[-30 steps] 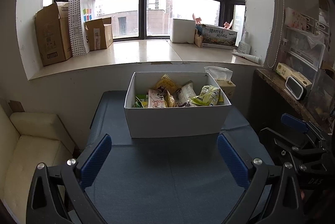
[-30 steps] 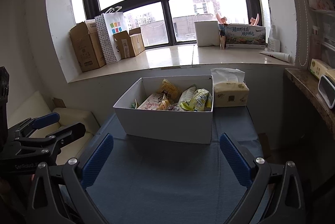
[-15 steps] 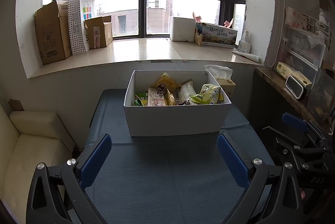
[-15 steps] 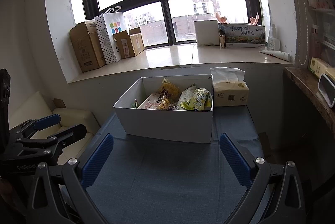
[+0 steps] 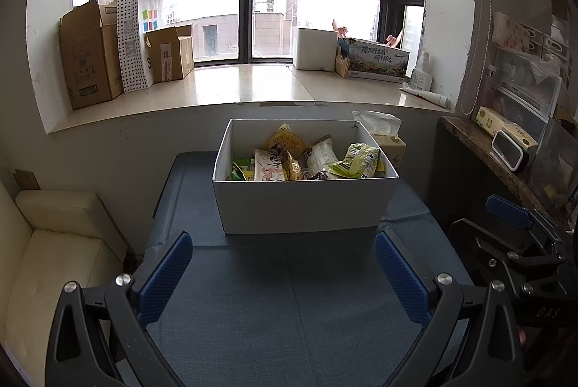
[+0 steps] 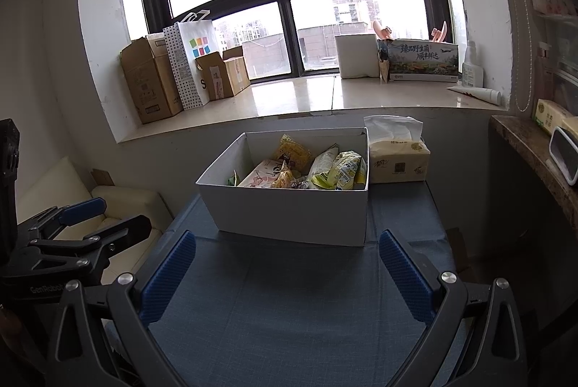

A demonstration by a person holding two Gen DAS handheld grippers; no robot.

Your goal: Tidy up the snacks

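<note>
A white cardboard box point(image 5: 303, 206) point(image 6: 289, 213) stands on the blue cloth-covered table point(image 5: 289, 307) point(image 6: 289, 307), holding several snack packets: a yellow-green bag point(image 5: 357, 161) point(image 6: 345, 170), a pink-white pack point(image 5: 269, 166) point(image 6: 262, 173) and an orange-yellow pack point(image 5: 287, 139) point(image 6: 292, 150). My left gripper point(image 5: 283, 273) is open and empty, short of the box's near wall. My right gripper point(image 6: 287, 273) is open and empty, also short of the box. Each gripper shows at the edge of the other's view.
A tissue box point(image 6: 399, 161) point(image 5: 388, 143) stands behind the white box at the right. The window sill point(image 5: 253, 87) carries cardboard boxes point(image 5: 90, 54) and a paper bag. A cream sofa point(image 5: 54, 242) is left of the table, a dark shelf point(image 5: 495, 155) at right.
Both views have drifted slightly; the box sits a touch higher in the left wrist view. Both grippers stay open and empty.
</note>
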